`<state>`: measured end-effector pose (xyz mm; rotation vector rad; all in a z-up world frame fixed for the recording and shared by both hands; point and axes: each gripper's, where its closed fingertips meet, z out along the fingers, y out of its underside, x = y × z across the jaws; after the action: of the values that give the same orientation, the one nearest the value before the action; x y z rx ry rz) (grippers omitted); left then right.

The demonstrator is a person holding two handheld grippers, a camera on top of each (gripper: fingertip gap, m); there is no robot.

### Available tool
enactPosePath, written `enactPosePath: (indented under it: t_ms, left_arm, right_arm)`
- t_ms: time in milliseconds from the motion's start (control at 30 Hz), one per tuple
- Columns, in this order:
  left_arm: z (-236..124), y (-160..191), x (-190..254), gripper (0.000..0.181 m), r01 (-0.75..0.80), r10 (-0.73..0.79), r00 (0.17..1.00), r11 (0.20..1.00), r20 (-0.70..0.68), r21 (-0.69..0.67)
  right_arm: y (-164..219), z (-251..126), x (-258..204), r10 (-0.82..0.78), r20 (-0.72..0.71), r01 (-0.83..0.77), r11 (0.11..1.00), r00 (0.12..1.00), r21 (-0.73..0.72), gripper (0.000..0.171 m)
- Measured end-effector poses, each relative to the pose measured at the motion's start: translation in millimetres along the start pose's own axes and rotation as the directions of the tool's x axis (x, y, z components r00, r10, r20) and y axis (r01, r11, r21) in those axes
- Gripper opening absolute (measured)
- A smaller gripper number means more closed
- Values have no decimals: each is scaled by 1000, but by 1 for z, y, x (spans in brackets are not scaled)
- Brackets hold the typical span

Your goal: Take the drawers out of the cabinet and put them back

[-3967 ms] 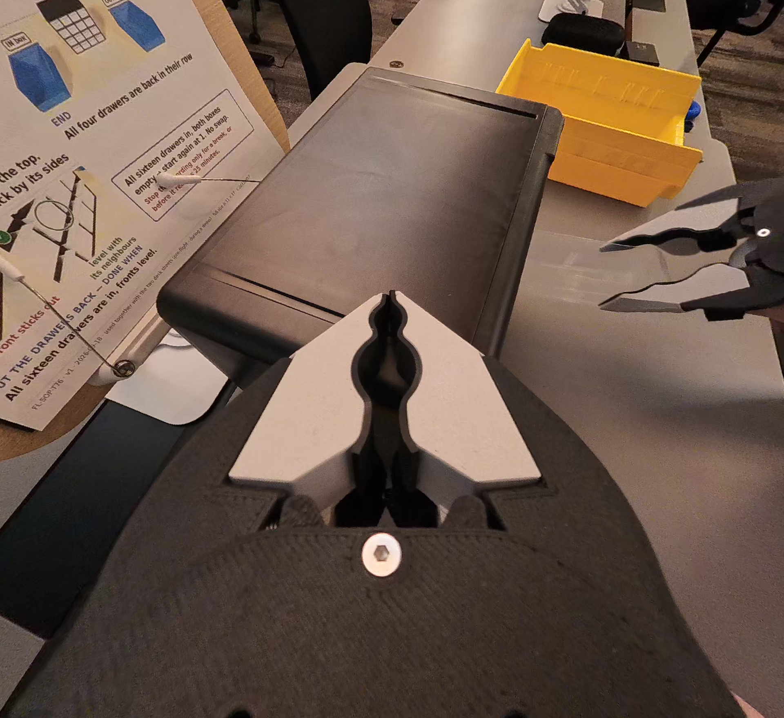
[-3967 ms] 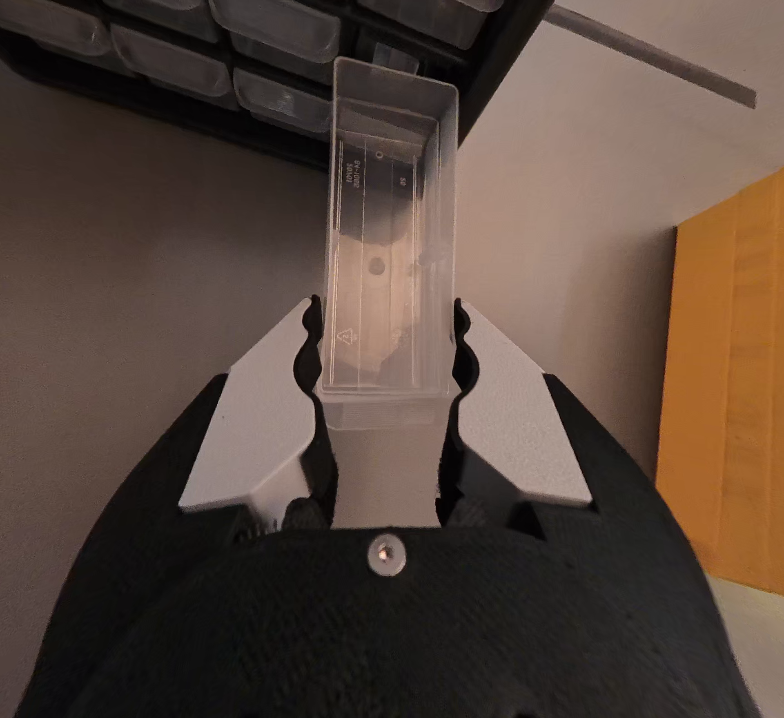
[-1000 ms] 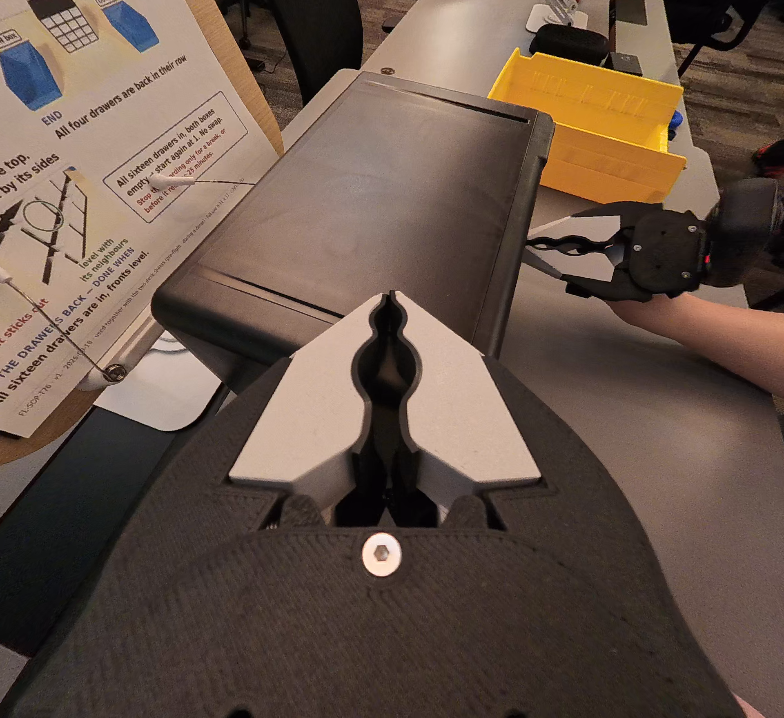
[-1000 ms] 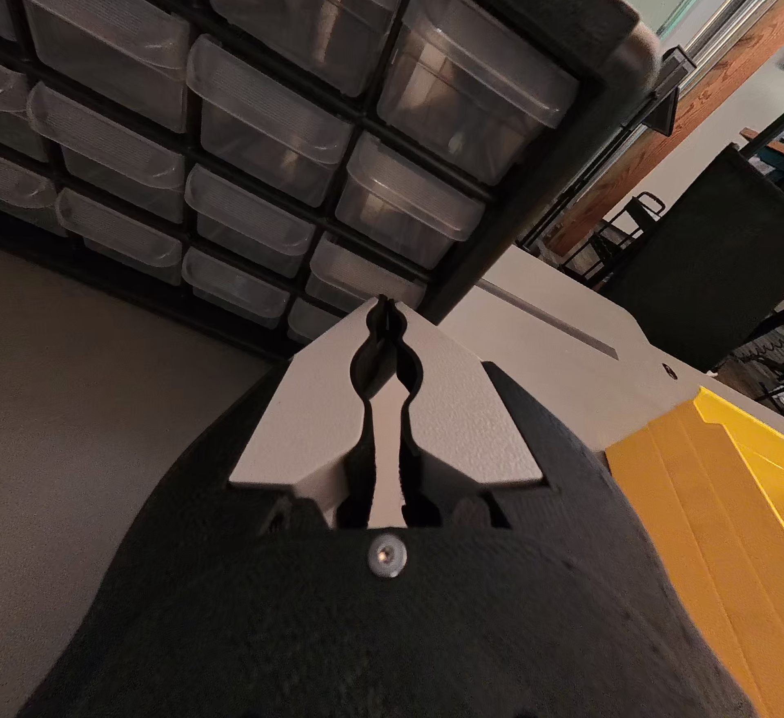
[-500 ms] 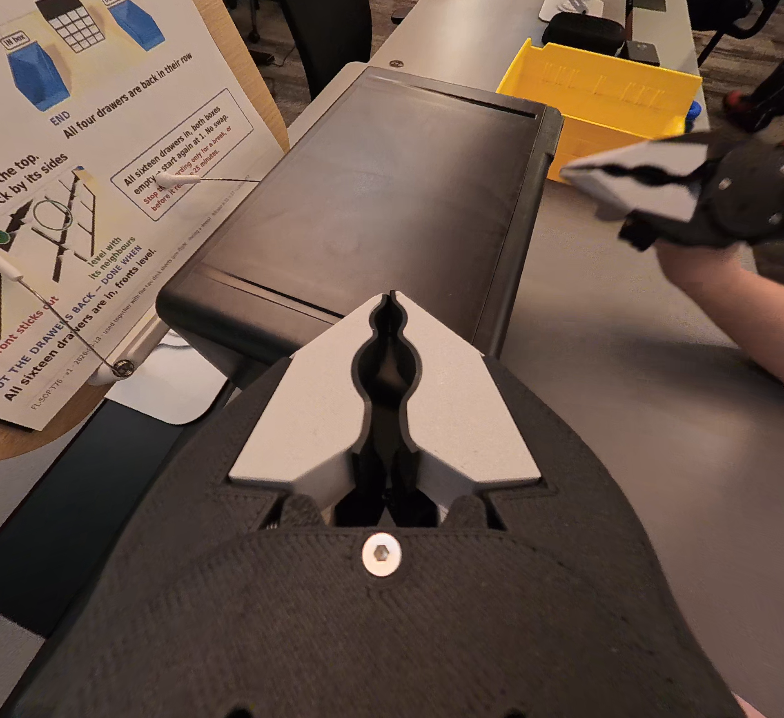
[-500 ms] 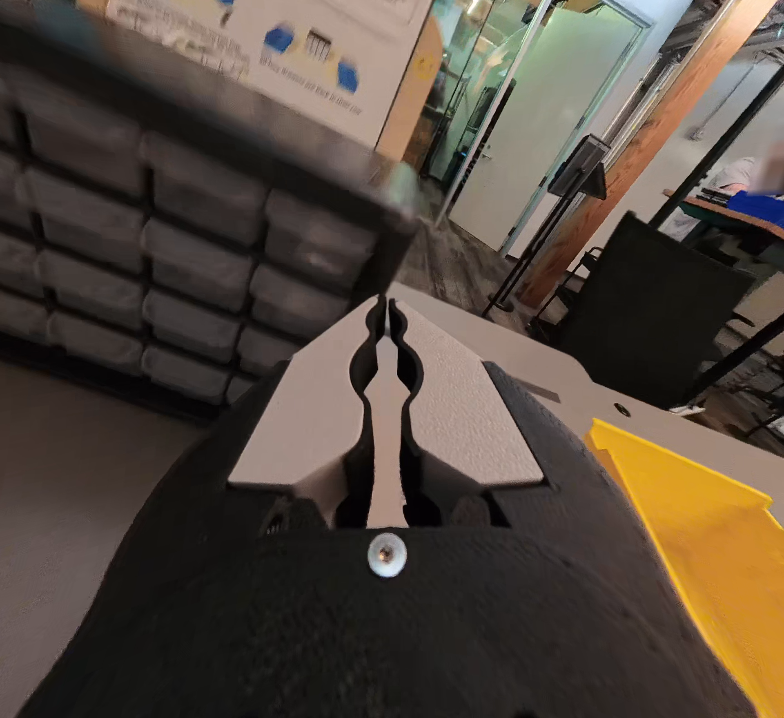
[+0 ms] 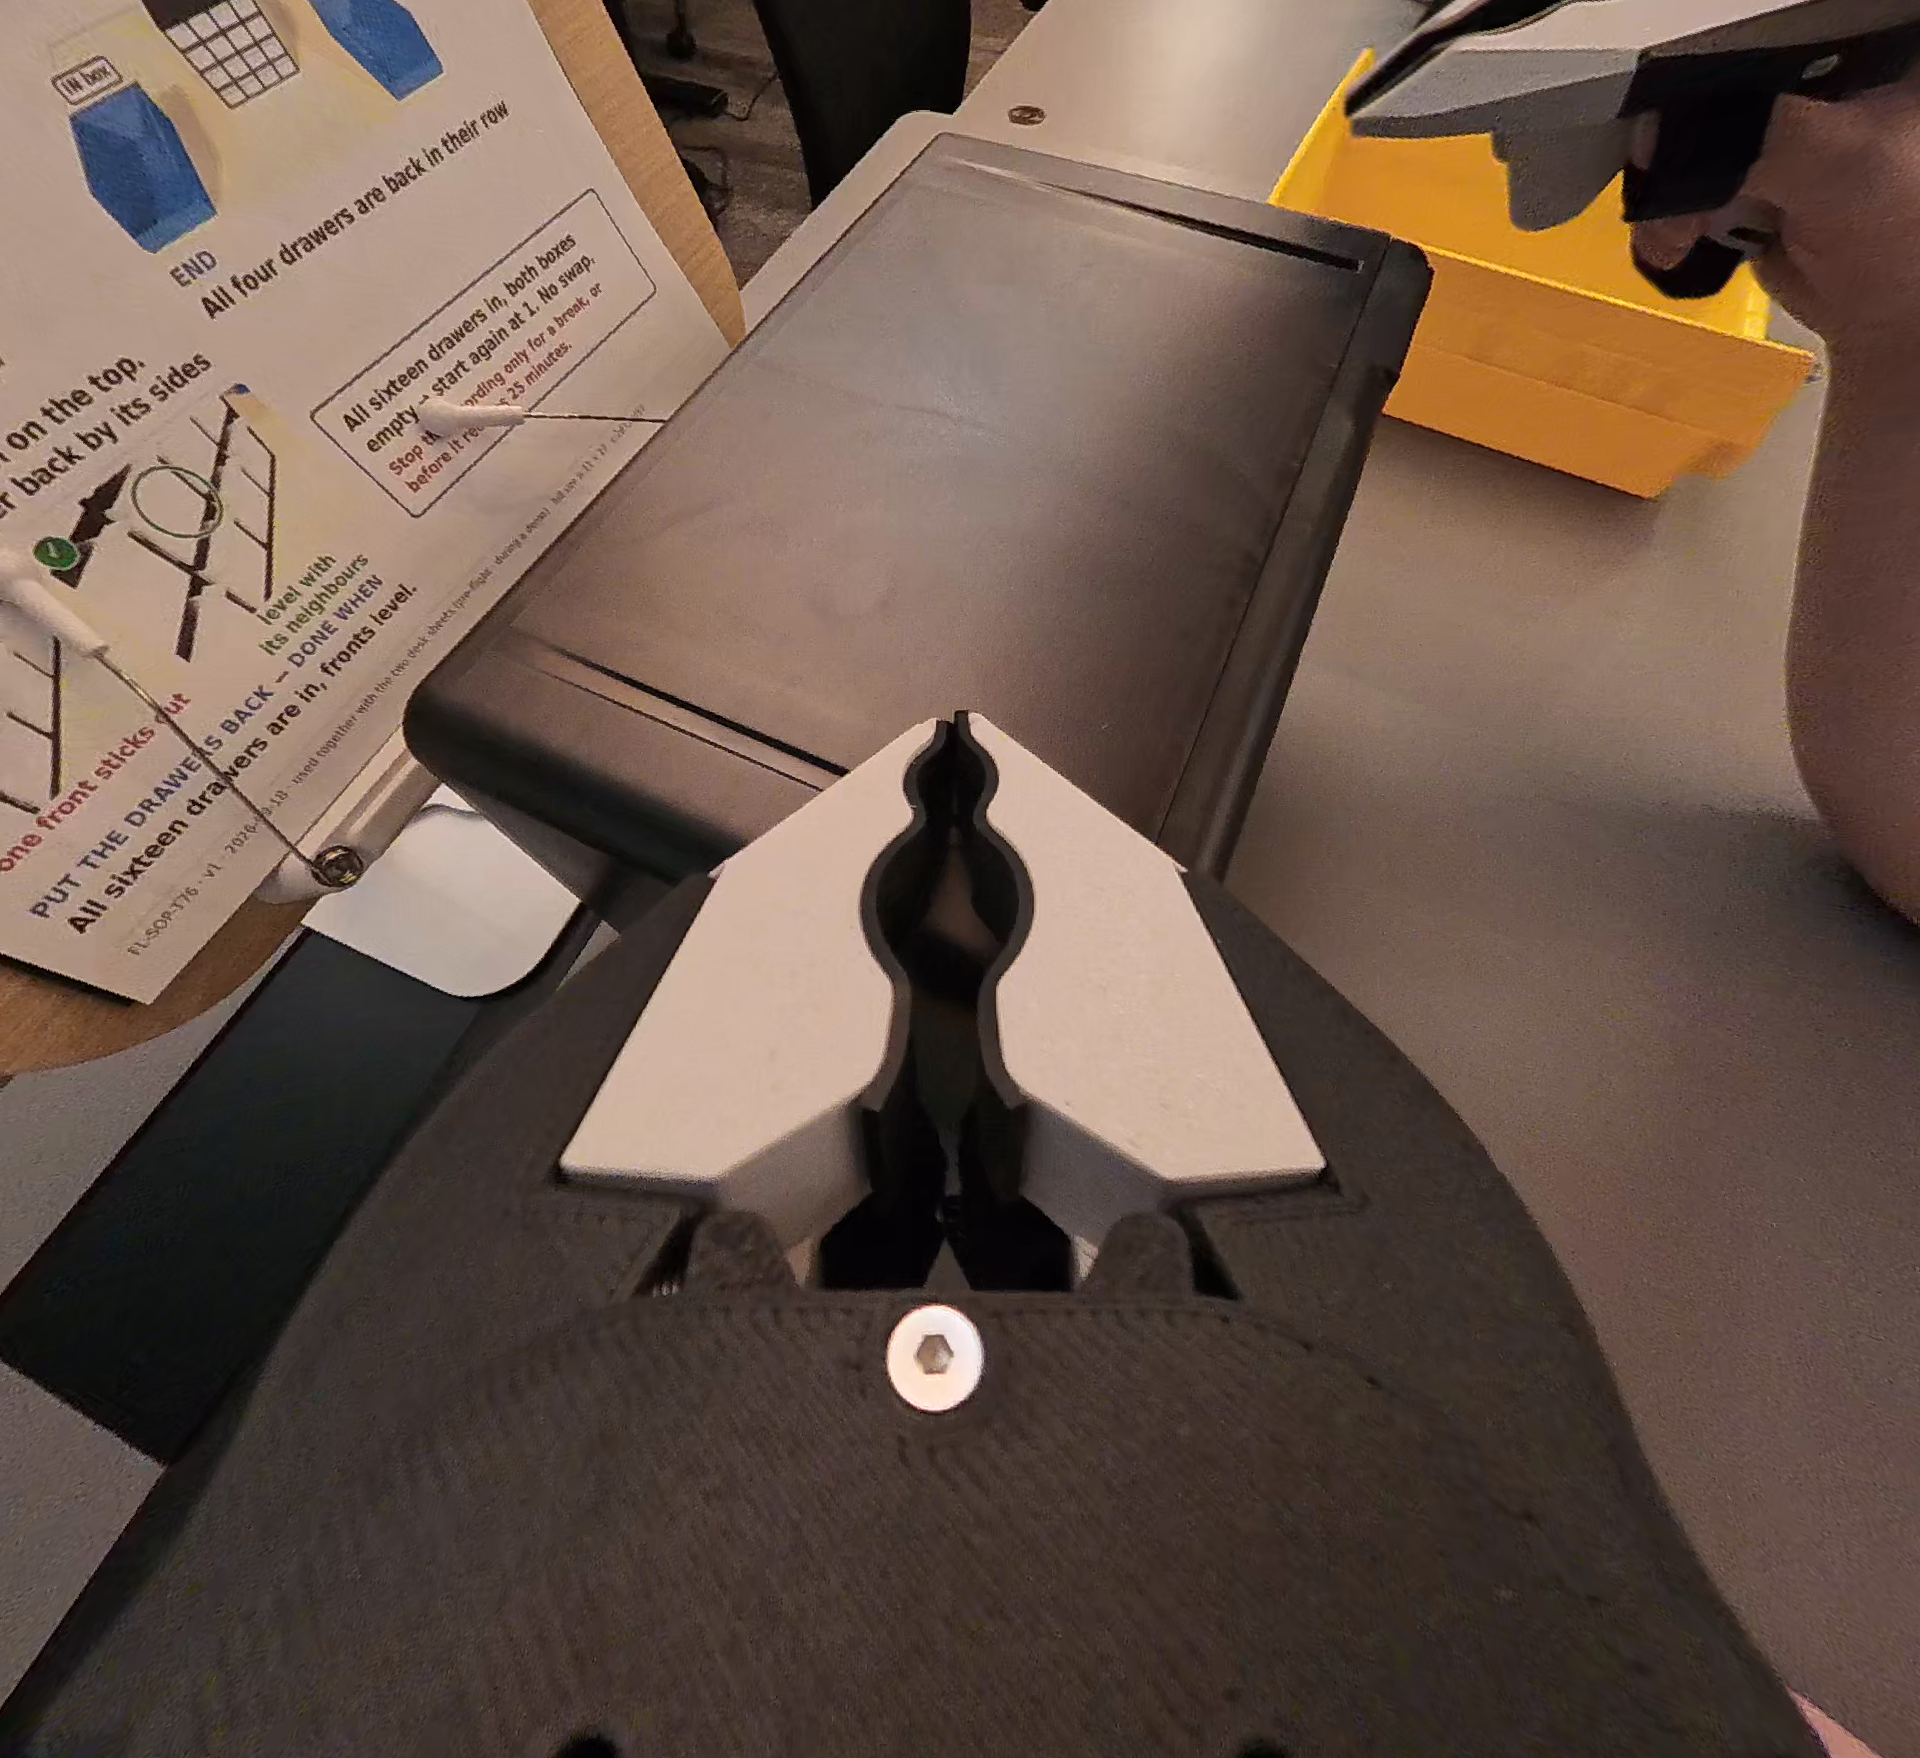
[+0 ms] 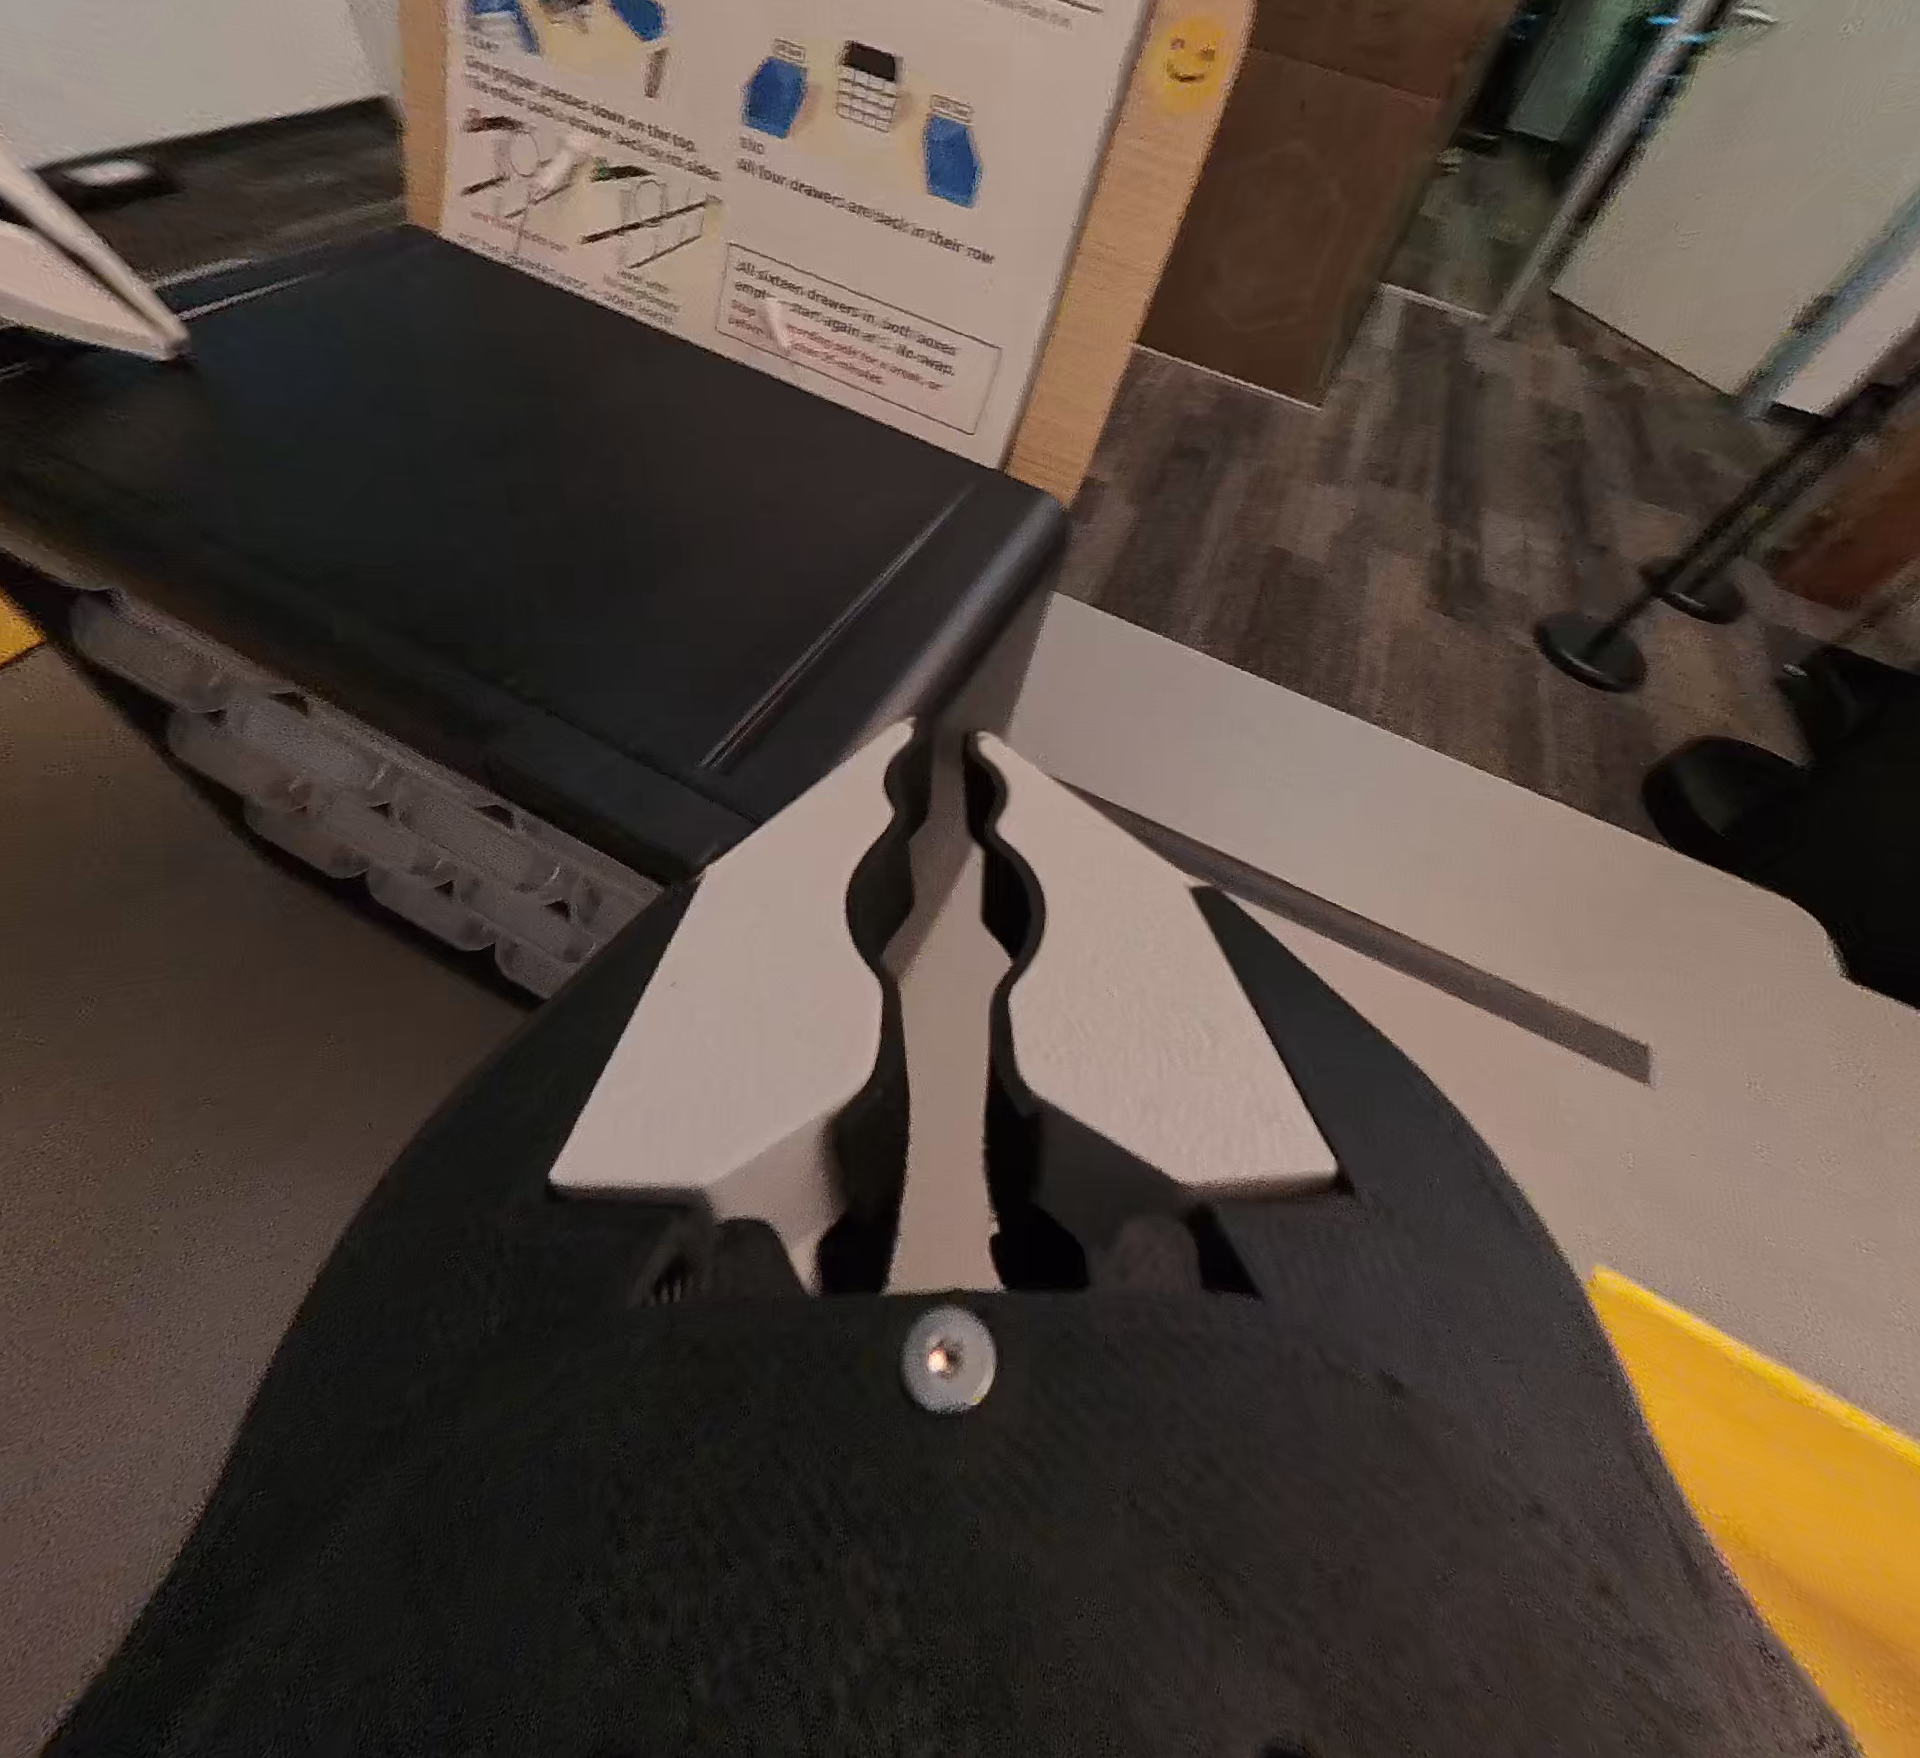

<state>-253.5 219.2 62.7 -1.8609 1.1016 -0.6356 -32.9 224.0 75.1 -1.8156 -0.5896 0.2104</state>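
Evidently between drawers, the left gripper (image 7: 954,721) sat pressed together over the cabinet (image 7: 935,482) at frame centre, seemingly steadying it, while the right gripper (image 8: 943,740), slightly parted and empty, hovered lower centre beside its drawers (image 8: 395,825).

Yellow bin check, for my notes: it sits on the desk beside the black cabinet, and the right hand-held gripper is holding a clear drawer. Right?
Not quite. The right wrist view shows the right hand-held gripper empty, holding no drawer. The yellow bin does sit beside the black cabinet.

Empty hand-held gripper (image 8: 943,740) above black cabinet (image 8: 499,503).
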Motion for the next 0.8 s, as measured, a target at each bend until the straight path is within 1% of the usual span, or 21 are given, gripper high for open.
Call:
enactPosePath:
  t_ms: [67, 167, 267, 367, 433, 500, 667, 800]
  left_arm:
    - [0, 0, 0, 0, -8, 8, 1000, 1000, 13, -7]
    - [0, 0, 0, 0, -19, 20, 999, 1000, 33, -18]
    - [0, 0, 0, 0, -35, 36, 998, 999, 47, -22]
    - [0, 1, -1, 0, -37, 38, 998, 999, 59, -29]
    - [0, 1, -1, 0, -41, 44, 997, 999, 68, -34]
    - [0, 1, -1, 0, -52, 55, 995, 998, 78, -38]
    - [0, 1, -1, 0, -68, 73, 992, 996, 100, -50]
    - [0, 1, -1, 0, -62, 66, 993, 997, 97, -46]
  right_arm:
    - [-1, 5, -9, -5, 121, 9, 1000, 993, -30, 0]
    - [-5, 4, -22, -46, 302, 55, 998, 952, -18, 0]
    - [-7, 12, -23, -58, 427, 74, 997, 902, -20, 0]
    - [-12, 22, -27, -58, 551, 72, 997, 833, -4, 6]
    - [-10, 30, -29, -82, 590, 106, 994, 803, -6, 7]
    - [-2, 38, -28, -131, 598, 175, 984, 791, -15, 10]
    - [-5, 39, -36, -145, 660, 171, 985, 737, 26, 8]
    - [-4, 39, -36, -91, 685, 110, 994, 723, 16, 8]
